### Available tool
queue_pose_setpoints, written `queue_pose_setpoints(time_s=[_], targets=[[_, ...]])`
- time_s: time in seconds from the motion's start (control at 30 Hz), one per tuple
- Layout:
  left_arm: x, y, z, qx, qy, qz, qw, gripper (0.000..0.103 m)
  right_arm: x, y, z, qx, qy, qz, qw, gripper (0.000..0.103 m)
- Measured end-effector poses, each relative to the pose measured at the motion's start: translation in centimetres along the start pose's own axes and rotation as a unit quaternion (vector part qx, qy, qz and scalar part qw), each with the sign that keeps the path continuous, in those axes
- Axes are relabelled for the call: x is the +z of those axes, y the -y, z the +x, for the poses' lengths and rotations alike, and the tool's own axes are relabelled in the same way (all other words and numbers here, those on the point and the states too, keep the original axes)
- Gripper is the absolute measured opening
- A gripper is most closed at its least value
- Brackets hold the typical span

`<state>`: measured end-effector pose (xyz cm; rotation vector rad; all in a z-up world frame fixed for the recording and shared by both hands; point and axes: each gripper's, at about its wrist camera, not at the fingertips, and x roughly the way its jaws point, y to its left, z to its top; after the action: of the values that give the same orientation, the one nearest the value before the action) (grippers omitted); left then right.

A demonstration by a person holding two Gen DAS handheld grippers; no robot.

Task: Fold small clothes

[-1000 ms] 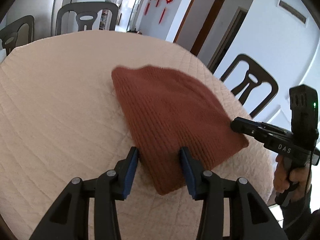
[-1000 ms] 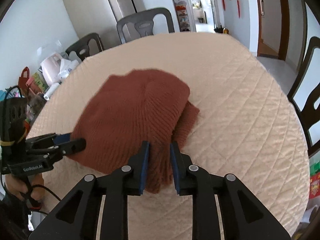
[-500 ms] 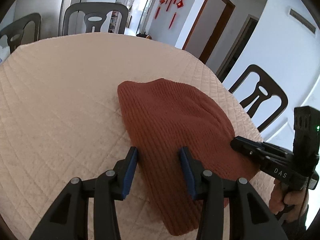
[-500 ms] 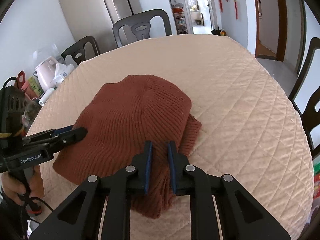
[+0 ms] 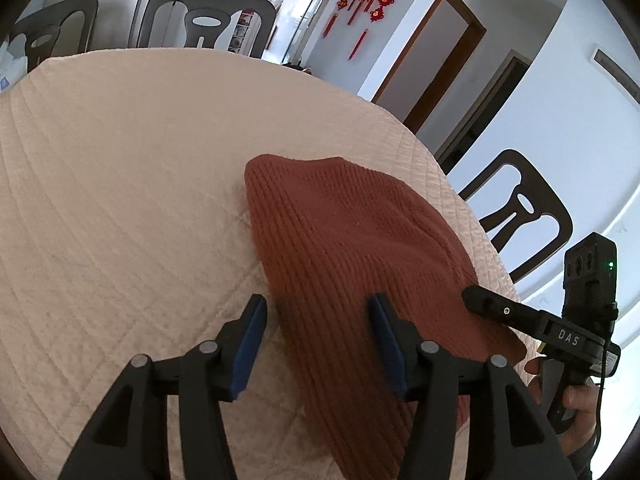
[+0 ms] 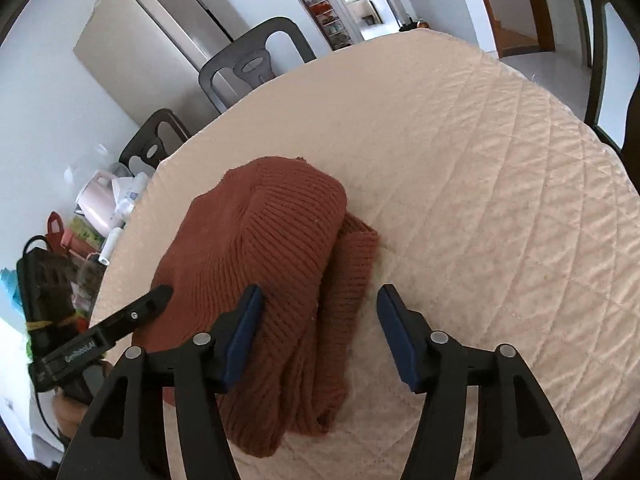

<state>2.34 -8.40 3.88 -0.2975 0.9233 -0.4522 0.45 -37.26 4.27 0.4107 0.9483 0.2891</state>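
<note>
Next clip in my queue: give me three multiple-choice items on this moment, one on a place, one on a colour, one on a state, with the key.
1. Where does the rust-brown ribbed knit garment lie?
A. On the cream quilted tablecloth
B. Over a chair back
C. On the floor

2. What colour are the pads on the right claw?
A. Red
B. Blue
C. White

3. How does the knit garment lie?
A. Spread out in one flat layer
B. Rolled into a ball
C. Doubled over, with a lower layer showing at one side

Key: 1 A, since quilted cloth surrounds the garment in both wrist views. 2 B, as both pads show blue against black fingers. 3 C, because the right wrist view shows an upper fold over a strip of lower knit.
</note>
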Motion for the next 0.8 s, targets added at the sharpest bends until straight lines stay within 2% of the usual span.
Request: queue_pose_setpoints(time_s=[0.13, 0.2, 0.23, 0.4, 0.53, 0.57, 0.63, 0.7, 0.8], targets=[[0.1, 0.6, 0.5, 0.001, 0.001, 0.003, 1.0, 0.058, 0.3, -0.4, 0.7, 0.007, 0.001, -0.006, 1.0, 0.06], [-0.2, 0.9, 0.4, 0.007, 0.004, 0.006, 0.9999, 0.058, 0.3, -1.0, 0.9, 0.007, -0.001, -0.015, 1.0, 0.055], [-0.3, 1.0, 0.4, 0.009, 0.005, 0.011, 0.9999, 0.058, 0.2, -1.0, 1.1, 0.02, -0.007, -0.013, 1.0, 0.047], [-0.4, 1.3, 0.8, 0.009, 0.007, 0.009, 0.9999, 0.06, 0.3, -0.7, 1.4, 0.03, -0.007, -0.002, 1.0, 0.045], [-0.1, 2.3, 1.4, 0.028, 0.002, 0.028, 0.9992, 0.063, 0.8, -0.9, 2.1, 0.028, -0.002, -0.007, 1.0, 0.044], [0.0, 2.5, 1.5, 0.031, 0.001, 0.031, 0.999, 0.063, 0.8, -1.0, 2.1, 0.029, -0.003, -0.007, 1.0, 0.039], [0.2, 2.6, 1.3, 0.031, -0.002, 0.032, 0.999, 0.056, 0.8, -1.4, 1.9, 0.03, -0.003, -0.006, 1.0, 0.034], [0.4, 2.9, 0.6, 0.037, 0.002, 0.044, 0.9983, 0.043, 0.6, -2.2, 1.2, 0.027, 0.002, -0.021, 0.999, 0.031], [0.9, 2.8, -0.8, 0.035, 0.012, 0.052, 0.998, 0.039, 0.7, -3.1, 0.2, 0.042, 0.011, -0.027, 0.999, 0.03]])
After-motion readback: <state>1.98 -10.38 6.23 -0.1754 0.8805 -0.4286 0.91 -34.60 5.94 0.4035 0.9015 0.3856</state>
